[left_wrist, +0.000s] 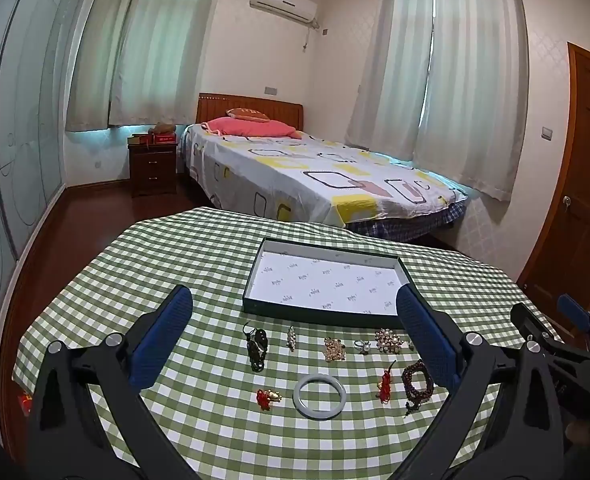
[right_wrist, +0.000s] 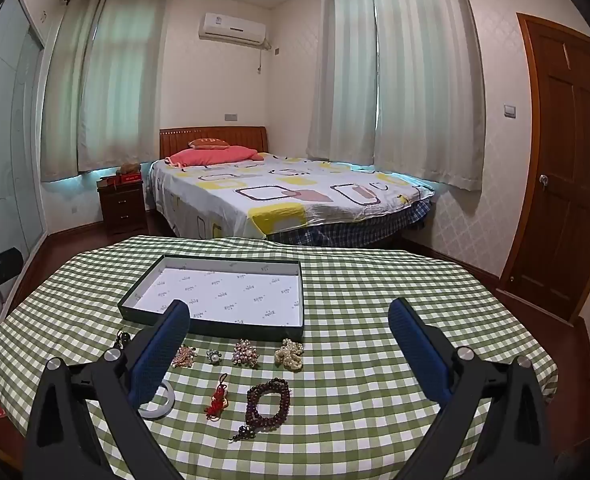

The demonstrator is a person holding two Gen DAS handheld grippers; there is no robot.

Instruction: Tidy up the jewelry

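Both ribbed blue tongs [left_wrist: 295, 320] [right_wrist: 289, 330] spread wide and empty, smooth pale bangle [left_wrist: 319, 396], dark wooden beads [right_wrist: 267, 403], shallow box [left_wrist: 375, 258]

Right claw [right_wrist: 289, 312] gapes above jewelry [right_wrist: 269, 402]; empty tray [right_wrist: 219, 326] behind.

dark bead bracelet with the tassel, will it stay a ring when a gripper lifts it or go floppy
Probably floppy: the dark bead bracelet looks like separate round beads strung in coiled loops, so it should sag from wherever it is pinched. Its tassel end trails loose on the checked cloth and would likely dangle. The round beads may slip between flat pads.
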